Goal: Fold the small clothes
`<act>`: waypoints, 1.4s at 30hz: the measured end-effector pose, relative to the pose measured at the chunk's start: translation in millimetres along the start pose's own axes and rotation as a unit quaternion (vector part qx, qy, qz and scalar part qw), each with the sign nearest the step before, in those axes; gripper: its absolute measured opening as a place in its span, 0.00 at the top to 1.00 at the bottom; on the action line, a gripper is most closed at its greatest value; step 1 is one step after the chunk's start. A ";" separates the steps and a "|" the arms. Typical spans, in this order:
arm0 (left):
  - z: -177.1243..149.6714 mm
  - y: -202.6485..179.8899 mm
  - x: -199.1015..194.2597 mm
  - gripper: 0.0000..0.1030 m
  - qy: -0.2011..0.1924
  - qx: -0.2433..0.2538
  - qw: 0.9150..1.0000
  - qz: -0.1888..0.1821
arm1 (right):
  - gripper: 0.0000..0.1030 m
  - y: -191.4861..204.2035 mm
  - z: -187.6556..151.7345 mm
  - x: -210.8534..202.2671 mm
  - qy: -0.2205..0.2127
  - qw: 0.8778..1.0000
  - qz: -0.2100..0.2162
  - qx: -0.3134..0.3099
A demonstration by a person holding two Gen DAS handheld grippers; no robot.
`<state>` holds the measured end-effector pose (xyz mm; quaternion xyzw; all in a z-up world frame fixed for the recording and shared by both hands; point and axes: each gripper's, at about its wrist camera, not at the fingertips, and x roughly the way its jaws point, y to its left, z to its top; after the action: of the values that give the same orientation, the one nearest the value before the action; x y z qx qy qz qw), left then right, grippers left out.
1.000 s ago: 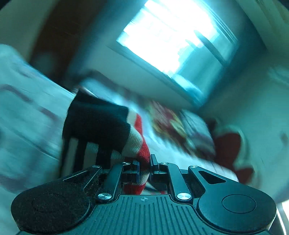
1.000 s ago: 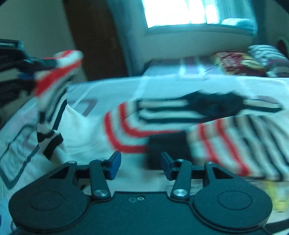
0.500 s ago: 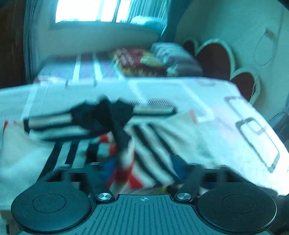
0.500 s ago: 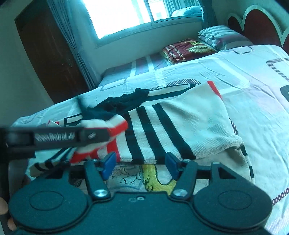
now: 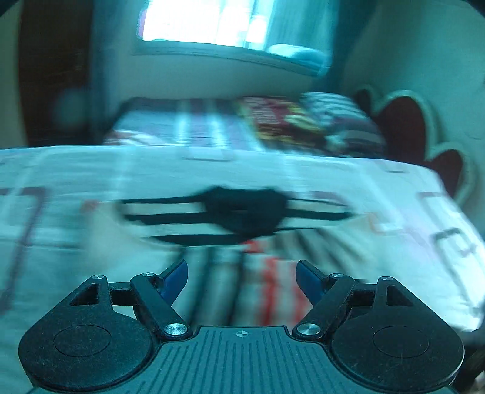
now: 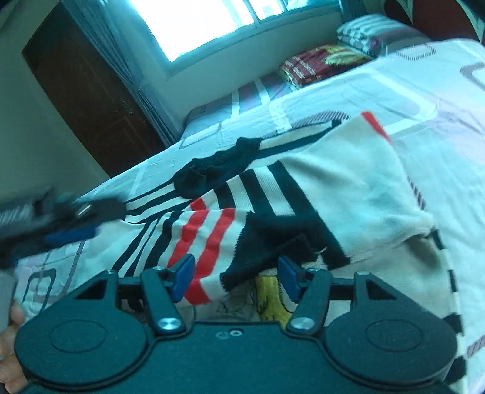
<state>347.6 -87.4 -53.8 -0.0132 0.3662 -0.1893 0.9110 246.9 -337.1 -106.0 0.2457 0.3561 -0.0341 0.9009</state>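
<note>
Blue-padded jaws of the right gripper [image 6: 235, 277] stand apart over the striped sweater [image 6: 303, 194], gripping nothing. The left gripper [image 5: 242, 274], jaws spread wide and empty, hangs above the same sweater, which lies flat on the bed sheet [image 6: 424, 100]. Farther back sit pillows [image 6: 321, 65] under a window [image 6: 206, 21].

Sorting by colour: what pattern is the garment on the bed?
Cream sweater with black and red stripes; right wrist view.

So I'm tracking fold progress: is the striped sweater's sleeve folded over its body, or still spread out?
Folded over. In the right wrist view the sleeve, with red stripes and a black cuff, lies across the striped sweater.
</note>
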 end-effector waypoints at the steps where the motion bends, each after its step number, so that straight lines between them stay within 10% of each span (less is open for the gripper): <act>1: -1.9 15.3 0.6 0.24 0.002 -0.012 1.000 0.015 | 0.43 -0.4 0.4 2.3 -0.001 1.000 -0.007 0.006; 9: -26.5 93.0 14.3 0.24 0.018 -0.067 0.992 0.102 | 0.92 6.0 1.9 20.4 -0.019 0.998 -0.054 -0.027; 17: -20.7 106.8 37.1 0.24 0.022 -0.094 0.990 0.102 | 0.94 19.0 20.7 -27.0 -0.130 0.983 -0.080 -0.099; 25: -9.2 121.6 91.7 0.24 0.057 -0.137 0.985 0.085 | 0.92 -25.6 1.5 -2.9 -0.037 0.993 -0.102 -0.045; 29: 2.0 132.9 110.6 0.24 0.054 -0.157 0.983 0.074 | 0.62 -37.0 10.5 -4.2 -0.045 0.995 -0.084 -0.005; 32: 6.6 132.2 120.3 0.26 0.047 -0.157 0.985 0.062 | 0.69 -37.4 14.8 2.2 -0.043 0.995 -0.087 0.000; 34: 8.0 132.2 126.3 0.63 0.046 -0.160 0.985 0.054 | 0.86 -34.7 14.3 8.9 -0.036 0.995 -0.096 -0.013; 42: 14.1 133.3 124.3 0.85 0.002 -0.181 0.982 0.062 | 0.94 -6.5 26.1 -19.2 -0.137 0.977 -0.113 -0.118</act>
<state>483.9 -9.4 -147.4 -0.1542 0.3962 -0.0628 0.9029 247.4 -357.1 -79.7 0.0888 0.2563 -0.1270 0.9541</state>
